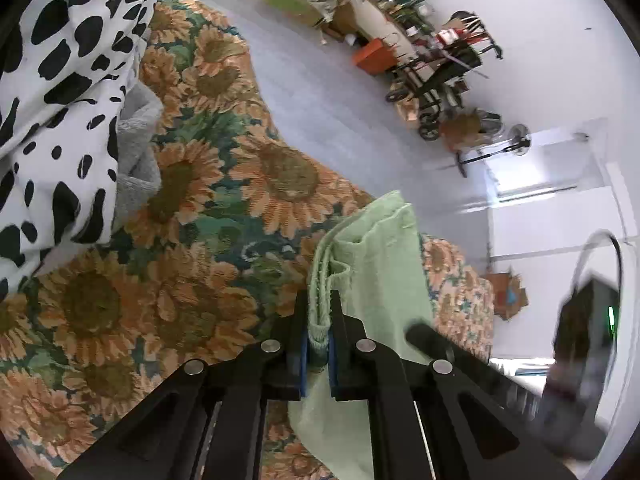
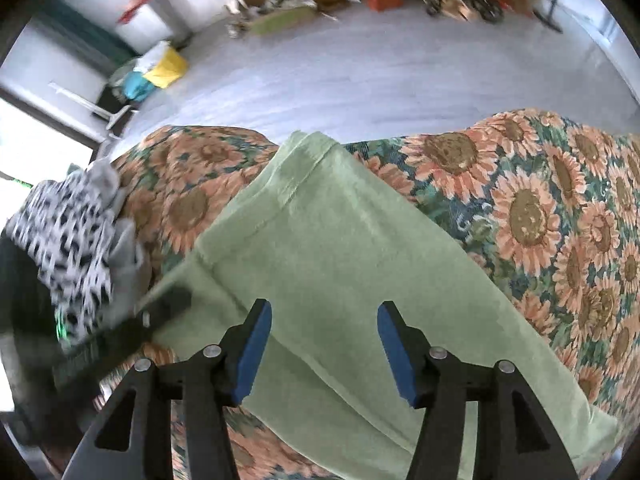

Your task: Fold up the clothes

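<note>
Biggest thing in both feeds was the sunflower-print cover (image 1: 188, 208) spread over whatever I was working on; I couldn't tell if it was a bed or a table, since the print hid everything under it and the fisheye rim cut its edges off. Beyond it was grey floor (image 2: 360, 76) and a wall lined with clutter, too small and smeared to sort out, though an orange box (image 1: 372, 55) stood out.

Next down, the green towel (image 2: 332, 248) lay across the cover, folded over lengthwise from what I could see. Its near end ran out of the right wrist view at the bottom, so I couldn't see how far it went. A black-and-white spotted garment (image 1: 52, 80) was heaped at the cover's edge with a grey cloth (image 1: 136, 152) tucked against it; in the right view that pile was just a blur.

The left gripper (image 1: 318, 344) was clamped tight on a bunched edge of the towel, several layers pinched between the blue pads, and the fabric hung down from there. The right gripper (image 2: 324, 344) hovered over the towel with its jaws well apart and nothing between the pads, just the flat towel below them. Each camera caught the other gripper only as a dark streak at the side.
</note>
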Tool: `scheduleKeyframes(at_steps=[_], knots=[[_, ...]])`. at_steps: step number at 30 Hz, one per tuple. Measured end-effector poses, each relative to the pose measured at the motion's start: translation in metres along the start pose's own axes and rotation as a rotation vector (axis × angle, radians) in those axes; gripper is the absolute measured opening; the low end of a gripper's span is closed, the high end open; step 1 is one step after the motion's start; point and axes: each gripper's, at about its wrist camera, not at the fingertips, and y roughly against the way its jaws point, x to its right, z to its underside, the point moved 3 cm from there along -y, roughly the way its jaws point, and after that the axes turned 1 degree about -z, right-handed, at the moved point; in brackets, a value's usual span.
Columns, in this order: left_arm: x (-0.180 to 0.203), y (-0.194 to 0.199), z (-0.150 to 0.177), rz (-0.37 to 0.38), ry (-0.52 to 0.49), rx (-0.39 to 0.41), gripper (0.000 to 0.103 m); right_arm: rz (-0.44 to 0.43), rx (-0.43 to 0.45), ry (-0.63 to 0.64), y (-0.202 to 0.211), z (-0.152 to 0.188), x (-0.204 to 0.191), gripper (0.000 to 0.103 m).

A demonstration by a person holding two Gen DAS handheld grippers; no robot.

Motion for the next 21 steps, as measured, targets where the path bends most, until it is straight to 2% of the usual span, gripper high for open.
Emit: scheduleKeyframes(at_steps=[4, 10, 12, 15, 21], knots=[[0.008, 0.003, 0.008, 0.016, -0.063, 0.015, 0.007, -0.016, -0.063, -0.087, -0.011, -0.025, -0.015, 0.06], [0.013, 0.002, 0.016, 0.037, -0.087, 0.018, 0.007, -0.025, -0.114, -0.217, -0.024, -0.048, -0.026, 0.061], [0.012, 0.003, 0.018, 0.047, -0.077, 0.02, 0.007, 0.031, -0.123, -0.195, -0.027, -0.056, -0.032, 0.061], [0.01, 0.001, 0.014, 0.091, -0.026, 0.017, 0.007, 0.055, -0.117, -0.189, -0.031, -0.061, -0.038, 0.061], [0.003, 0.004, 0.014, 0.126, 0.01, 0.014, 0.007, -0.053, -0.16, -0.163, -0.048, -0.066, -0.055, 0.062]])
